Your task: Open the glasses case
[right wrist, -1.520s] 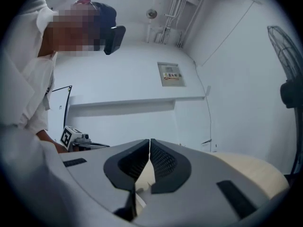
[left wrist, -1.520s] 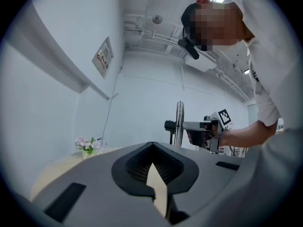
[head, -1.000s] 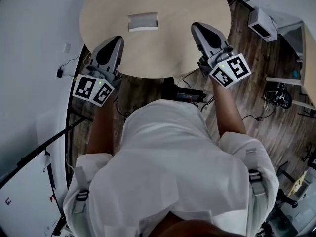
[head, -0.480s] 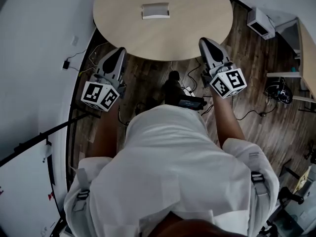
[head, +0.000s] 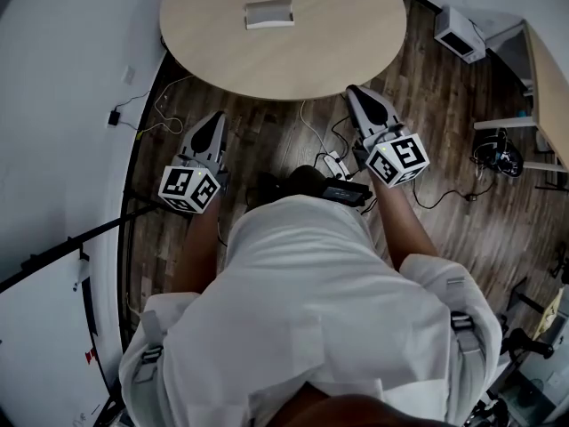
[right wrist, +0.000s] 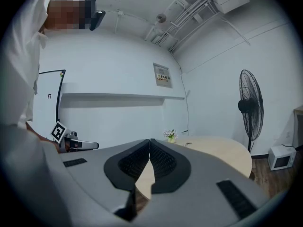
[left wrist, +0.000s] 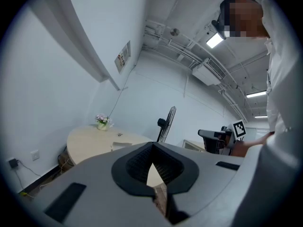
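On the table [head: 338, 34], the glasses case [head: 268, 13] lies lengthwise left-to-right, with left tongs [head: 216, 118] and right tongs [head: 356, 90] clenched empty.

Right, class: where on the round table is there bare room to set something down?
Either side of the case and the whole near half of the table are bare. Crowded: the floor by the near rim, strewn with cables.

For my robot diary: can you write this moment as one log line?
glasses case: on table, untouched | left gripper: shut, empty | right gripper: shut, empty | both: well short of case
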The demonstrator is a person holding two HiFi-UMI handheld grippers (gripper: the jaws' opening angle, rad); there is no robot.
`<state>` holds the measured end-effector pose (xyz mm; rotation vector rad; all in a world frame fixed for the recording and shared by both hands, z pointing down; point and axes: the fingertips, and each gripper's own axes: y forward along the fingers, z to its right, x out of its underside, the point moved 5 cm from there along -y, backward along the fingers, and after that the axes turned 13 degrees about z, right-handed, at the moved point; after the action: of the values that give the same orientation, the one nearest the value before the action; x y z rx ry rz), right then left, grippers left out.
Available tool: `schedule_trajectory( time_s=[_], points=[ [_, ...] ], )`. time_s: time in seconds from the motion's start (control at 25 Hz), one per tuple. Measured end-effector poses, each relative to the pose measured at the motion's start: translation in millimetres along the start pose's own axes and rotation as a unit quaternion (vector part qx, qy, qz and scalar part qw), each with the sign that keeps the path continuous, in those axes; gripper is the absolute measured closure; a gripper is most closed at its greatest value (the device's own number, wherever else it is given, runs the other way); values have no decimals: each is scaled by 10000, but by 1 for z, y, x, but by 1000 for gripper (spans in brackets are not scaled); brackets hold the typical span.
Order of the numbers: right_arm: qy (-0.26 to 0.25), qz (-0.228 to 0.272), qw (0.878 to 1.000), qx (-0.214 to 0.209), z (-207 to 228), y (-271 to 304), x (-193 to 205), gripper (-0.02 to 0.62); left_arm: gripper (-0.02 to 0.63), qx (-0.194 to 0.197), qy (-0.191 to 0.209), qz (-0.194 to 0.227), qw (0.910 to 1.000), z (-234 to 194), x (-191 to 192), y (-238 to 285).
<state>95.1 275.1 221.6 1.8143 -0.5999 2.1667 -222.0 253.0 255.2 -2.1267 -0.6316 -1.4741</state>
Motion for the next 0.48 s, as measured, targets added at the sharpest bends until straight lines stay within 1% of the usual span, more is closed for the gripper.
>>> schedule_trajectory(
  time_s=[0.16, 0.28, 0.4, 0.48],
  points=[
    [11, 74, 9999, -118, -6, -12, 1, 571, 594, -158, 72, -120, 9998, 21, 9, -16],
    [-40, 62, 9995, -292, -10, -28, -2, 570, 594, -204, 196, -91, 9996, 45, 12, -23],
    [-29, 81, 9991, -415, -10, -52, -7, 571, 594, -264, 396, -15, 9989, 74, 11, -29],
    [65, 151, 9990, -415, -7, -74, -10, 569, 594, -286, 520, -57, 9982, 93, 17, -34]
  ],
)
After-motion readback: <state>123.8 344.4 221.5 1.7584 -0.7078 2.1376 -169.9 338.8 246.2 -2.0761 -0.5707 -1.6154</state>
